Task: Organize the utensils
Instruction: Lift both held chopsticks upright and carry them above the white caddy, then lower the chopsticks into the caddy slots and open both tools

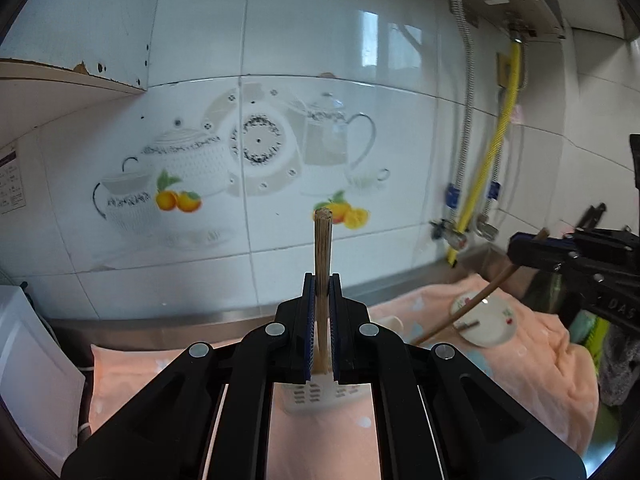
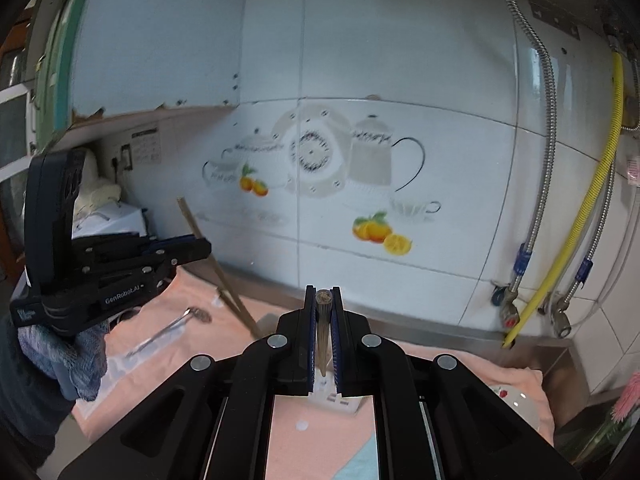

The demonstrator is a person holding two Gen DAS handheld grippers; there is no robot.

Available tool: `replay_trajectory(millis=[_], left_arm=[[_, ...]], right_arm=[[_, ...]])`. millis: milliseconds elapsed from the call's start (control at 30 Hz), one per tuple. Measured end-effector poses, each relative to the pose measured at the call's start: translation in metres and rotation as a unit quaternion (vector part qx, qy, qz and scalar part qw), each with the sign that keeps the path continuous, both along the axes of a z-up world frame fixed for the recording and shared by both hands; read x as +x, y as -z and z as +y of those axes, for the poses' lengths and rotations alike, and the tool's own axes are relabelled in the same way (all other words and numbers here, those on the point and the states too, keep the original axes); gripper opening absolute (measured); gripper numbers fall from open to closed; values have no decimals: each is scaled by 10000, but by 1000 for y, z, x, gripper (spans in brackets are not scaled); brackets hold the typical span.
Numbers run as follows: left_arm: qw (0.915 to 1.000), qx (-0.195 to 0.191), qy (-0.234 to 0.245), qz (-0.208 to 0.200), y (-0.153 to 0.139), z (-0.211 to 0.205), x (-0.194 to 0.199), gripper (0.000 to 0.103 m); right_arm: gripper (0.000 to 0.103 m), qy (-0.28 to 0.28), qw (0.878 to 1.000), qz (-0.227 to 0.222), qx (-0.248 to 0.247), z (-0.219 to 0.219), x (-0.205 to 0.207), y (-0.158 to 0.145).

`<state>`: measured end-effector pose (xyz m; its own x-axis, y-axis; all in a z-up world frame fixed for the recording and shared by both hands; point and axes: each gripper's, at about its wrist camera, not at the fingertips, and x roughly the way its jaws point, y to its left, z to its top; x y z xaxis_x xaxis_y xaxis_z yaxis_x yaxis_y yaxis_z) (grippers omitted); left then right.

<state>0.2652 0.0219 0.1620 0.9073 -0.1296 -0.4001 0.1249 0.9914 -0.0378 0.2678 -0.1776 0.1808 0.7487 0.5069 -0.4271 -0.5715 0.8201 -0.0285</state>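
Where the left wrist view looks along its own fingers, the left claw (image 1: 323,292) is clamped on one bundle of wooden chopsticks (image 1: 322,248) standing upright between the blue pads, its blunt end at 12 o'clock above the tips. Its lower part drops behind the fingers toward a white slotted utensil basket (image 1: 316,394), mostly hidden by the claw. At 3 o'clock the right claw (image 1: 520,249) pinches a second chopstick bundle (image 1: 468,304) slanting down over one white plate (image 1: 492,328) on the peach towel (image 1: 540,364) covering the worktop. The letters "DAS" show on that tool, the rest cut off. A calendar at 9 o'clock is too blurred to read.

In the right wrist view, the right claw (image 2: 323,300) is closed on its bundle (image 2: 322,320), seen end-on, with the white basket (image 2: 336,396) just below, largely hidden. At 9 o'clock the left claw (image 2: 202,248), marked "GenRobot.AI", grips its sticks (image 2: 208,252). One metal spoon (image 2: 168,330) lies on the towel (image 2: 460,360). The plate's rim (image 2: 516,400) is cut off at 4 o'clock.
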Motion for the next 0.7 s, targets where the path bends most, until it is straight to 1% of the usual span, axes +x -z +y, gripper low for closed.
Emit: replay_trajectory(millis=[33,100,167,267,400,500,700], left_arm=[[10000,-49,-2,32,1,1,5,5],[10000,-31,-84,26,3,3,12,5],[9999,-46,-123,68,10,4,19,5],[9996,-117,-165,190,23,8,27,5],[9990,-166,-207,350,40,12,35,5],[9988,-130,-186,426,49,11,38,5],[9980,-163,-170,579,61,12,40,6]], right_arm=[[6,45,10000,-8,13,0,4,-1],[6,174,9998,-88,-38,1,13,-1],[6,230,9997,-9,-8,1,22,2],[6,301,9995,102,-38,2,35,12],[6,316,9991,254,-77,6,46,34],[6,335,9987,365,-132,9,53,48],[6,364,9977,525,-207,13,62,65]])
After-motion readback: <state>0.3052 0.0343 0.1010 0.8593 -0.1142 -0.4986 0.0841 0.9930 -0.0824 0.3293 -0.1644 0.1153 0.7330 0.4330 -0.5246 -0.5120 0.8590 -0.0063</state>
